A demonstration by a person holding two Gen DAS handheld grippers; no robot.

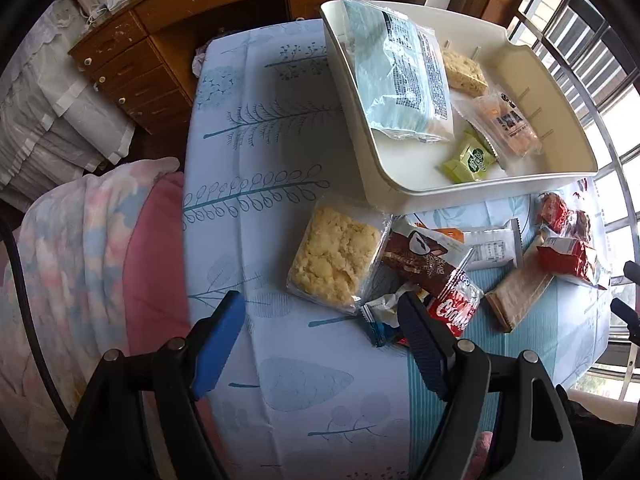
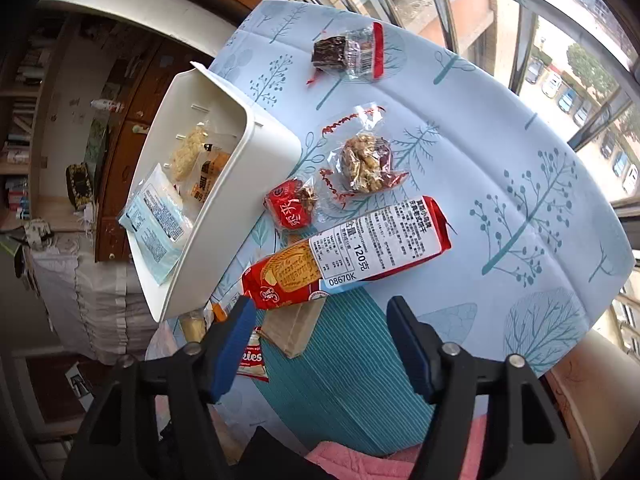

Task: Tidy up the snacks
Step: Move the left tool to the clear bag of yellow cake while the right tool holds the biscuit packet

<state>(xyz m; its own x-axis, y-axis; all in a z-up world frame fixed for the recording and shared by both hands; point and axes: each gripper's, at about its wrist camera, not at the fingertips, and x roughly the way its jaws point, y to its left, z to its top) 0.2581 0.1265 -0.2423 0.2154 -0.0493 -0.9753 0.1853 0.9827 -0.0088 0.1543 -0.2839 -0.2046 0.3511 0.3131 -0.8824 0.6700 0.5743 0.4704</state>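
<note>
A white bin (image 1: 400, 184) (image 2: 240, 216) stands on the tree-patterned tablecloth and holds a pale blue packet (image 1: 400, 80) (image 2: 160, 220), a crumbly bar (image 1: 464, 70), an orange-wrapped snack (image 1: 508, 128) and a small green packet (image 1: 470, 160). In front of it lie a clear-wrapped yellow crumble cake (image 1: 336, 258), a brown chocolate packet (image 1: 420, 258), a red cookie packet (image 1: 454, 312) and a tan wafer pack (image 1: 516, 292). My left gripper (image 1: 320, 312) hangs open just short of the cake, nothing between its fingers. My right gripper (image 2: 320, 316) is open above the long red biscuit packet (image 2: 348, 256), empty.
Beyond the biscuits lie a small red packet (image 2: 290, 204), a clear bag of walnut snack (image 2: 364, 160) and a dark brownie in clear wrap (image 2: 344, 52). A pink and pastel blanket (image 1: 92, 248) borders the table's left edge. Wooden drawers (image 1: 128, 64) stand behind; a barred window (image 1: 592, 40) lies right.
</note>
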